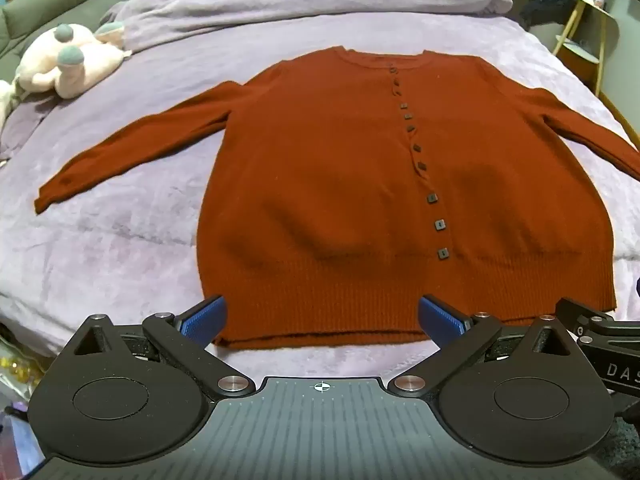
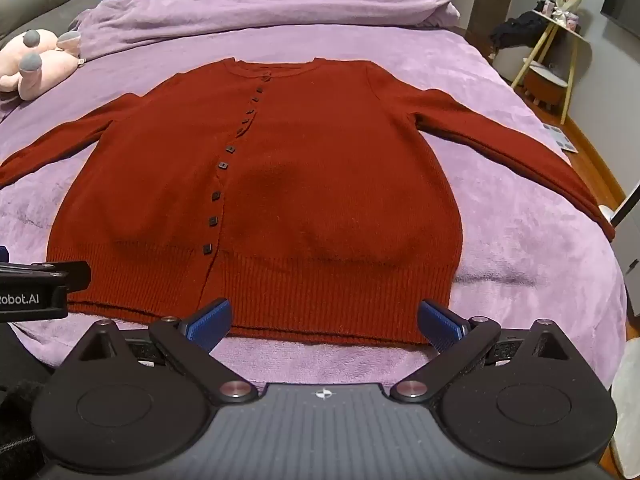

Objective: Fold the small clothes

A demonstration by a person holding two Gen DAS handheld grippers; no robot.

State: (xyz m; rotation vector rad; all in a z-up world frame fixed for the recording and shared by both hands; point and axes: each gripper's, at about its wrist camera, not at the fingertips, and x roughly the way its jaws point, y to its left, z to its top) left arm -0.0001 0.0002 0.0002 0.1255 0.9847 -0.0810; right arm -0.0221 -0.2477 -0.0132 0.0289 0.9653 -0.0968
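Blue pads (image 1: 204, 318) of the left gripper (image 1: 322, 320) sit nearest the lens, spread wide with nothing between them; the right gripper (image 2: 324, 322) is just as wide and just as empty. Both hover just short of the hem (image 1: 360, 320), which runs across at 6 o'clock in each wrist view, so neither tool touches cloth yet.

Beyond them the cardigan (image 1: 340, 184) lies face up and flat on the bed (image 1: 120, 240), buttoned, neckline toward 12 o'clock. Its sleeves are thrown out, one toward 9 o'clock (image 1: 132, 152), the other toward 3 o'clock (image 2: 520, 148). That open, smoothed layout looks deliberate: with body and sleeves spread, every edge can be reached for a clean fold.

Side by side at the hem, the grippers seem set to take its two lower corners or to move out to the sleeves; I judge folding has not begun. The knit looks soft and thick, so a pinch may gather both layers and drag the fabric.

At 10 o'clock a plush toy (image 1: 60, 60) rests well apart from the cardigan, and a bunched duvet (image 2: 260, 12) lies past the neckline.
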